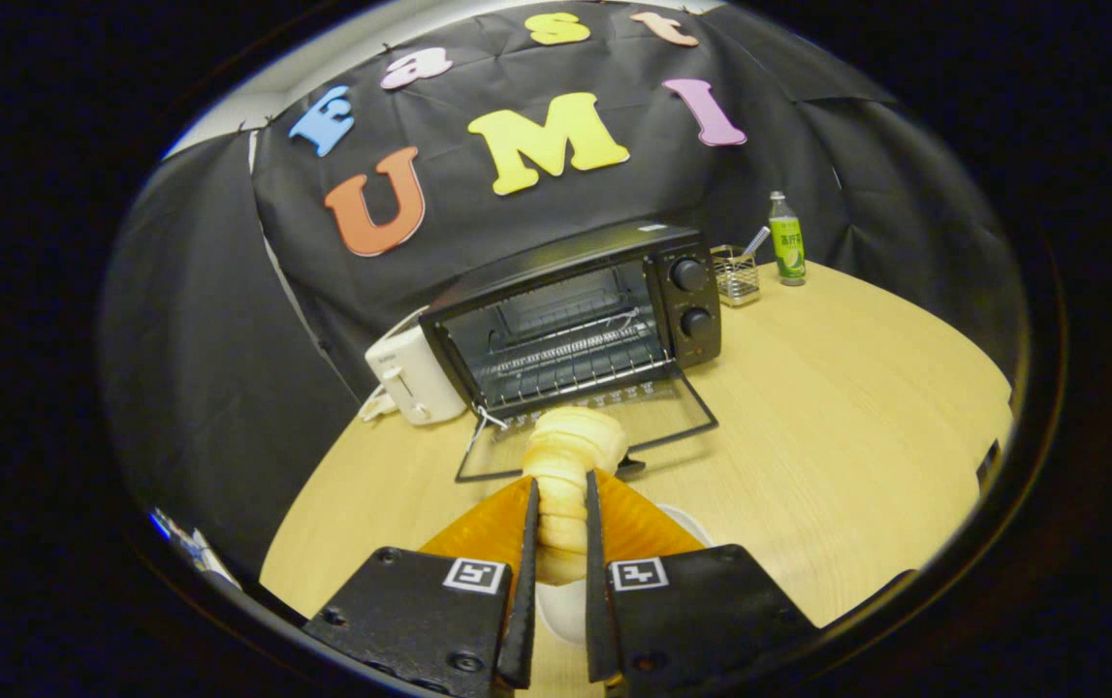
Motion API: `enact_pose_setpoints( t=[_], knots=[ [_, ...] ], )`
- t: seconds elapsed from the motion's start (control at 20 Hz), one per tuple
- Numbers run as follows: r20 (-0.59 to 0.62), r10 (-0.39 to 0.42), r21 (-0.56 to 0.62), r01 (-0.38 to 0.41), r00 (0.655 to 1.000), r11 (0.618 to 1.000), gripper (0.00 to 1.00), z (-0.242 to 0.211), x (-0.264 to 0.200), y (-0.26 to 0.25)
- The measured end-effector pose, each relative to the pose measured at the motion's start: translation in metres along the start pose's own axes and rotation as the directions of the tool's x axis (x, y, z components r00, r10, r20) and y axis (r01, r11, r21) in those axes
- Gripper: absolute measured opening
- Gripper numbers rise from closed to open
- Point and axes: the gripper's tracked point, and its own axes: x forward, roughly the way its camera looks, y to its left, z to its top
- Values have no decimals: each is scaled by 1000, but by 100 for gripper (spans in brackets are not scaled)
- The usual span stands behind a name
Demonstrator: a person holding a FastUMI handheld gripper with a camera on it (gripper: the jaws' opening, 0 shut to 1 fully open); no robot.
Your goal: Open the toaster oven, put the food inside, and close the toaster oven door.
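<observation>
A black toaster oven (575,310) stands on the wooden table (837,427) beyond my fingers. Its glass door (604,431) lies folded down flat toward me, and the wire rack (565,364) inside is bare. My gripper (562,485) is shut on a pale, ridged pastry (567,465), which sticks out ahead of the fingertips and hangs above the table just in front of the open door. Under the gripper a white plate (686,523) peeks out on the table.
A white pop-up toaster (412,378) sits left of the oven. Right of the oven stand a wire mesh holder (738,276) and a green bottle (787,239). Bare tabletop stretches to the right, up to its rounded edge.
</observation>
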Motion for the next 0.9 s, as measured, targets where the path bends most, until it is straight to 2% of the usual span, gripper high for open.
enact_pose_setpoints(
  t=[0.1, 0.2, 0.3, 0.55, 0.7, 0.9],
  knots=[
    [33, 14, 18, -15, 999, 1000, 27, 24, 20, 8],
    [30, 72, 98, -74, 997, 992, 26, 41, 49, 23],
    [26, 77, 165, -80, 997, 983, 27, 55, 84, 25],
    [12, 26, 266, -28, 1000, 964, 26, 68, 173, 15],
    [52, -40, 250, 26, 998, 968, 26, 79, 211, 3],
    [86, -66, 253, 42, 994, 966, 27, 84, 249, 10]
  ],
)
